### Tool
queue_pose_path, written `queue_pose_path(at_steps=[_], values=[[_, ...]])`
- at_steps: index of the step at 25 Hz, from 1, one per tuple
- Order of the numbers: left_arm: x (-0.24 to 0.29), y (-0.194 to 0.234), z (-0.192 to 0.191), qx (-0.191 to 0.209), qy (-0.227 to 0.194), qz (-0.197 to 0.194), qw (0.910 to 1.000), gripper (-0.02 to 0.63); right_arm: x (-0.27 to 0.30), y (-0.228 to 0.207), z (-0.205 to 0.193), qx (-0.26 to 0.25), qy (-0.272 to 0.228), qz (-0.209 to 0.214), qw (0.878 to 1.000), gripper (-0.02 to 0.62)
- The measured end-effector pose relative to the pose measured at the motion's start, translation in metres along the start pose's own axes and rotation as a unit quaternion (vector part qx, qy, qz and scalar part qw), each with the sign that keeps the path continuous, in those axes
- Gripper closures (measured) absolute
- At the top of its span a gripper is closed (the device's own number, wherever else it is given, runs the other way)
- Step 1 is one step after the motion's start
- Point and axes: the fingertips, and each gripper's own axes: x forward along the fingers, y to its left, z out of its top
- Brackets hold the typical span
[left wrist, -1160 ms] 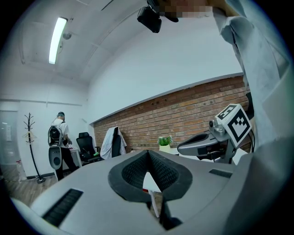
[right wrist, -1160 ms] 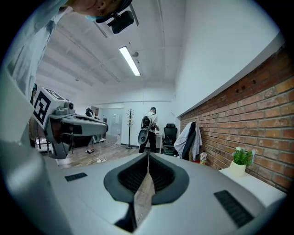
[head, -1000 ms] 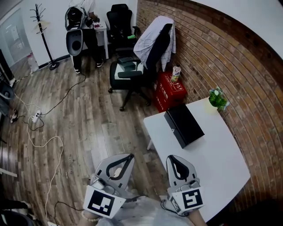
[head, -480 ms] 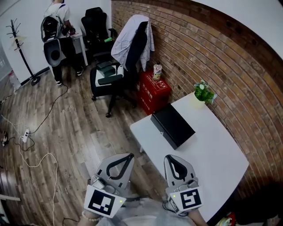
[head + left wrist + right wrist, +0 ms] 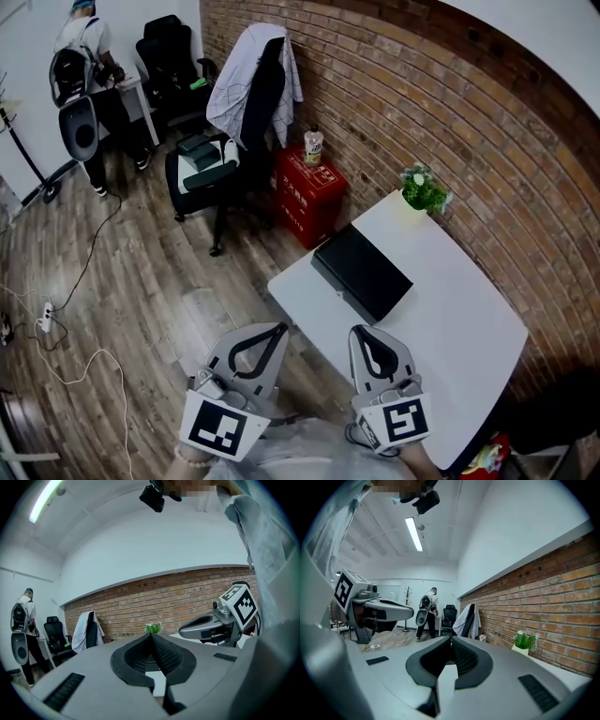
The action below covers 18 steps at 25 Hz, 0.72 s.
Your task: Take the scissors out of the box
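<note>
Right now left gripper (image 5: 279,330) and right gripper (image 5: 360,333) sit at lower centre, both jaws pressed together, empty; closed black box (image 5: 362,273) on white table (image 5: 450,328) lies up-frame of them, scissors not visible

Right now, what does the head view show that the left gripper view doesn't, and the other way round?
Head view only: the red plastic crate and the white power strip. Left gripper view only: the long ceiling light strip. Both: the small green potted plant, the black office chair draped with a pale jacket, and the right gripper, fingers together.
</note>
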Motion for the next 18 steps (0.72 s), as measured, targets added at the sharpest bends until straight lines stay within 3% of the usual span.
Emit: queue_pose_path(at_steps=[8,18], values=[[0.040,0.032,-0.022,-0.015,0.008,-0.059,0.9981,0.589,0.040,-0.014,-0.007,0.018,0.020,-0.050,0.998,0.551],[0.098,0.027,-0.046,-0.021,0.023,-0.133,0.9906,0.588,0.052,-0.045,-0.026,0.037,0.043,-0.119,0.991,0.552]])
